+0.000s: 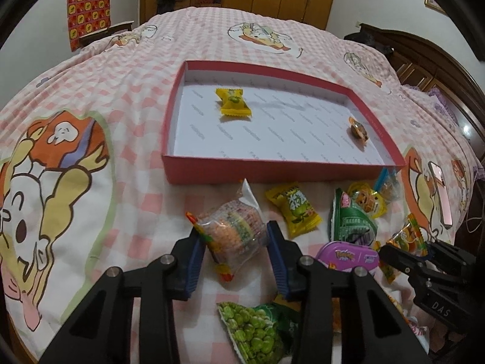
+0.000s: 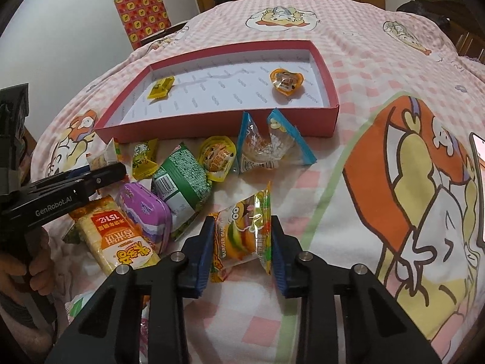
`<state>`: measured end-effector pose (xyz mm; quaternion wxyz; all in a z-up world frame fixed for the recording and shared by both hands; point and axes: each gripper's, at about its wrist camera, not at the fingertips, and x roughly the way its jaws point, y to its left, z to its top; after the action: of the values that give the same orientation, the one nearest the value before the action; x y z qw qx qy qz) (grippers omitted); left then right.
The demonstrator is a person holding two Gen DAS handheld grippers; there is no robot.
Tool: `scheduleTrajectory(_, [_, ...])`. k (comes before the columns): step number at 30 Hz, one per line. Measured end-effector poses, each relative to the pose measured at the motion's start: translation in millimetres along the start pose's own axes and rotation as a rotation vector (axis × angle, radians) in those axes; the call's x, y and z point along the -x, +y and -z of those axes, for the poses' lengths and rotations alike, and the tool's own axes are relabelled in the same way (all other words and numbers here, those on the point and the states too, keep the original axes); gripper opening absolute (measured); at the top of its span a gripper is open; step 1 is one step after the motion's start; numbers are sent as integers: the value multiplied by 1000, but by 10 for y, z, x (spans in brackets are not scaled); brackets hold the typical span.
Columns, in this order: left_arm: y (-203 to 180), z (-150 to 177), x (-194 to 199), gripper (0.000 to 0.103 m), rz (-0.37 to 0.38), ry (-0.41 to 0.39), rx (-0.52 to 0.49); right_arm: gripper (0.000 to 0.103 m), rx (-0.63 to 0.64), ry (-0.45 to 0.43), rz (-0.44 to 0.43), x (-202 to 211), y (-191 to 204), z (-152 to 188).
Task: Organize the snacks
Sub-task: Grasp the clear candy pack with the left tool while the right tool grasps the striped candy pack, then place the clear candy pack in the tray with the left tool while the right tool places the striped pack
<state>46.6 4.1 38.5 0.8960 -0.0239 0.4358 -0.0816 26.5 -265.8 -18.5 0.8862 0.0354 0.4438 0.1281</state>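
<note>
Left gripper point(image 1: 235, 239) clamped on clear-wrapped round snack stack point(image 1: 235, 232), blue pads touching both sides; stack just in front of red box point(image 1: 272, 173) near wall, on pink checked bedspread point(image 1: 127, 115), long axis running diagonally from the crimped end pointing up toward the box to the orange-red tail low by the left pad. Right gripper point(image 2: 241, 242) closed on burger gummy packet point(image 2: 242, 236), pads pressing both edges; packet in front of box, well short of it, long axis roughly toward the box, top corner tilted right. Inside box: yellow candy point(image 1: 233, 103) toward far left part, long axis about across the box; orange jelly cup point(image 2: 286, 83) at right side near right wall. Loose between box and grippers: second yellow candy point(image 1: 294, 210), green bag point(image 2: 182, 182), yellow jelly cup point(image 2: 217, 157), blue-edged clear packet point(image 2: 269, 142) touching box front wall, purple tin point(image 2: 145, 215), rice cracker pack point(image 2: 121, 242), green pea bag point(image 1: 254, 330). Hand point(image 2: 36, 264) on left gripper's handle.
</note>
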Motion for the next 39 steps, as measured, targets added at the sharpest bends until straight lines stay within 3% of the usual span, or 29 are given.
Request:
scheduleTrajectory(11, [-46, -84, 246, 41, 31, -44, -5, 34, 2, -33, -22, 176, 25, -68])
scheduleTrajectory(20, [-59, -353, 382, 41, 38, -89, -22, 34, 9, -37, -44, 271, 8, -258])
scheduleTrajectory(32, [-88, -699, 182, 41, 33, -80, -58, 34, 36, -64, -46, 331, -3, -748])
scheduleTrajectory(39, [-60, -831, -63, 41, 36, -48, -57, 34, 39, -62, -34, 163, -41, -1010])
